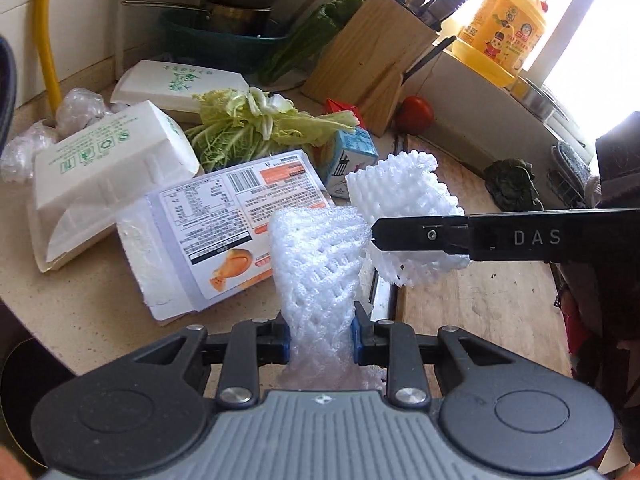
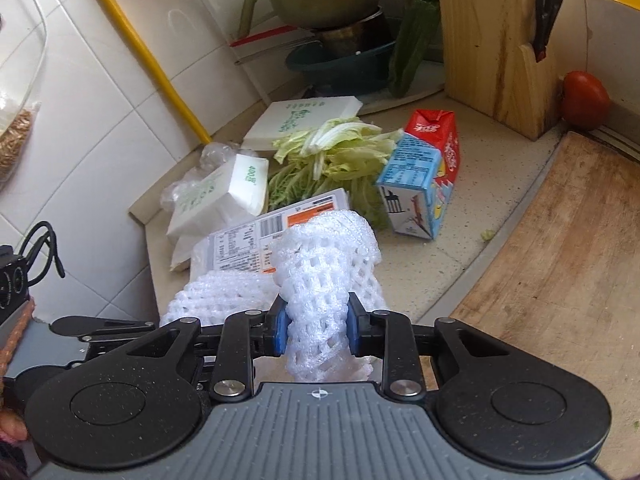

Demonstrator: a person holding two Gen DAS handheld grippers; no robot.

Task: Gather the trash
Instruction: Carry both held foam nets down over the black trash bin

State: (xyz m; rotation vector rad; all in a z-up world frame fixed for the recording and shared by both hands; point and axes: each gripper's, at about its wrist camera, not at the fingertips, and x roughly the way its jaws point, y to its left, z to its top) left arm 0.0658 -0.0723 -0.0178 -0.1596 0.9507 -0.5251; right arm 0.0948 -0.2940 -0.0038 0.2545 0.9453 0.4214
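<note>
Above the cluttered counter (image 2: 500, 216) I have each gripper, left (image 1: 322, 336) and right (image 2: 316, 330), clamped on its own foam fruit net (image 1: 316, 264) (image 2: 320, 280), so I should keep both pinches firm and carry them clear of the milk carton (image 2: 420, 192)

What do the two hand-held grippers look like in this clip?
Both match: a ribbed grey body, two round black discs, black linkage arms with silver pivot screws, and blue pads on the fingers. The left hand-held gripper shows this up close; the right hand-held gripper does too, and one long black finger carries white letters DAS.
</note>
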